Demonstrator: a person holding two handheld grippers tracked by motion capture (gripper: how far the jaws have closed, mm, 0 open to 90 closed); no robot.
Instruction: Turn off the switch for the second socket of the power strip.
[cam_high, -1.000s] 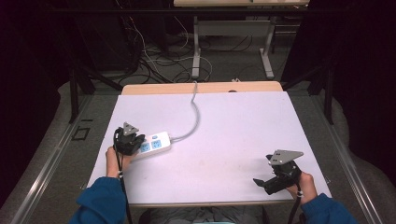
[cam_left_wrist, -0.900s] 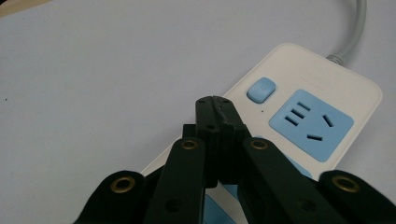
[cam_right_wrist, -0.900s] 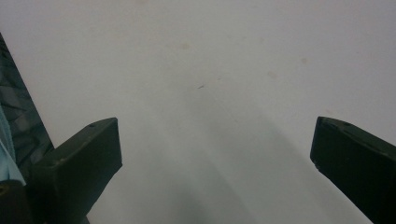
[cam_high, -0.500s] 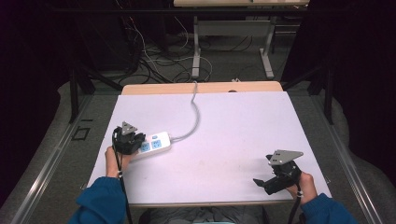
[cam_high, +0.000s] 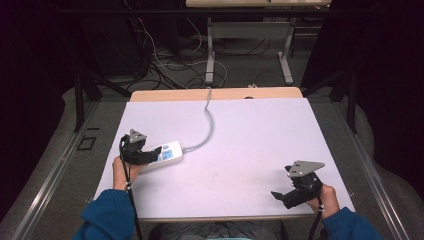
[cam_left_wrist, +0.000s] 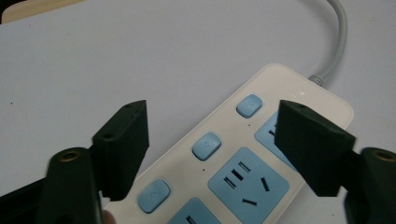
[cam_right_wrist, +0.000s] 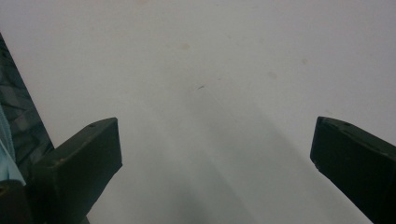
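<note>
Between the left gripper's (cam_left_wrist: 212, 140) just-opened jaws lies the power strip (cam_left_wrist: 243, 163) — untouched — right gripper's (cam_right_wrist: 217, 154) jaws wide.

A white-topped table (cam_high: 240, 145) carries a white power strip (cam_high: 167, 152) with its grey cable (cam_high: 209, 125).

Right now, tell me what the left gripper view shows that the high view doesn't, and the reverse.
Left gripper view: the power strip's blue buttons and socket slots, seen between the left gripper's open jaws, which have just been opening and hold nothing. High view: the right gripper near the table's front right corner, the person's blue sleeves, the floor cables. Both: the strip, its grey cord, the white tabletop.
</note>
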